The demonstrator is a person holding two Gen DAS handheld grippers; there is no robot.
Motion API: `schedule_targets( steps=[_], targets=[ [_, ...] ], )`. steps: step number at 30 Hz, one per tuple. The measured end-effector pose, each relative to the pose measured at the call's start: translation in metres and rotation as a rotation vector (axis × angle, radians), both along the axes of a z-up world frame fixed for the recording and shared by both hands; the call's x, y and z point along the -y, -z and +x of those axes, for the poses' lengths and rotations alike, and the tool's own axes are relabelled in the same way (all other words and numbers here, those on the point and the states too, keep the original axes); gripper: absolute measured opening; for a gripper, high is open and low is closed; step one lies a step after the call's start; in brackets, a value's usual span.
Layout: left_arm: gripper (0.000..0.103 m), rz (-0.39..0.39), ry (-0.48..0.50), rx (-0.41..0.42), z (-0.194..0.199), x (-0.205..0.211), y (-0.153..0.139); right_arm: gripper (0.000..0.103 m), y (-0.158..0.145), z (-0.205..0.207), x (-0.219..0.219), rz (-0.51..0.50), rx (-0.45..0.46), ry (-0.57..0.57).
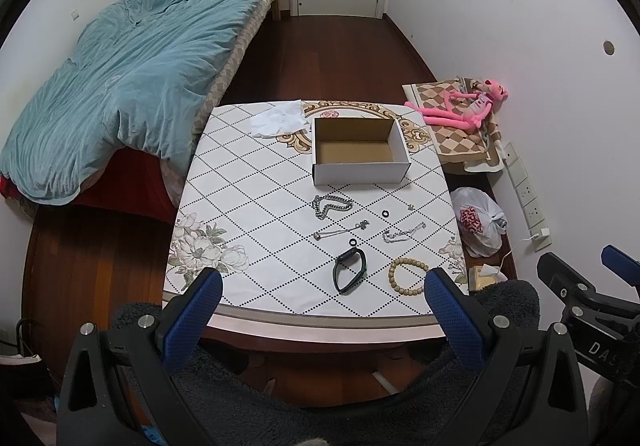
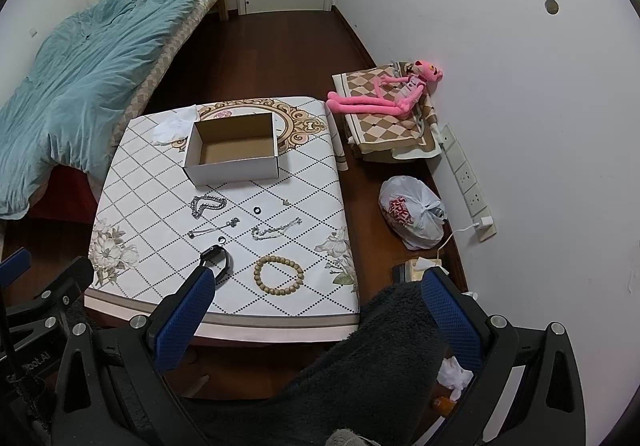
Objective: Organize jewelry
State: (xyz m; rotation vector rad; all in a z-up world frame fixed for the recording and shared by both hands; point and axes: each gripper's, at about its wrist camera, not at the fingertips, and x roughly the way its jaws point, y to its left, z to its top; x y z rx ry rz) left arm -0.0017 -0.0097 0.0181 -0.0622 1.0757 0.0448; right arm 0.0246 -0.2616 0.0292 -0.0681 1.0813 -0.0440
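An empty white cardboard box [image 1: 360, 149] [image 2: 234, 153] stands on the patterned table [image 1: 248, 205] [image 2: 316, 173]. In front of it lie a thick silver chain [image 1: 331, 204] [image 2: 207, 204], two thin silver chains [image 1: 341, 230] [image 1: 404, 233] [image 2: 276, 230], two small black rings [image 1: 385, 213] [image 1: 353, 242], a black band [image 1: 350, 270] [image 2: 221, 260] and a wooden bead bracelet [image 1: 409, 273] [image 2: 279, 272]. My left gripper [image 1: 322, 286] is open and empty, held above the table's near edge. My right gripper [image 2: 318, 288] is open and empty, to its right.
A crumpled white tissue [image 1: 278, 118] lies at the table's far left. A bed with a teal quilt [image 1: 132, 81] stands to the left. A pink plush toy [image 1: 464, 105] on folded cloth, a white plastic bag [image 1: 478, 221] and a power strip [image 2: 466, 175] lie by the right wall.
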Motion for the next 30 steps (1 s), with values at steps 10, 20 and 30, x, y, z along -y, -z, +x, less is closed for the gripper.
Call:
schedule_targets(
  steps=[10, 20, 30],
  targets=[
    [0.103, -0.005, 0.000, 0.010, -0.0006, -0.0017, -0.0057, 0.103, -0.0005, -0.0009, 0.0001, 0.002, 0.006, -0.004],
    [0.103, -0.010, -0.001, 0.018, -0.0032, -0.0032, -0.0089, 0.103, -0.0019, -0.0029, -0.0011, 0.004, 0.011, -0.006],
    [0.103, -0.003, -0.008, 0.020, -0.0014, -0.0037, -0.0021, 0.103, 0.0000, -0.0040, -0.0030, 0.011, 0.015, -0.001]
  ],
)
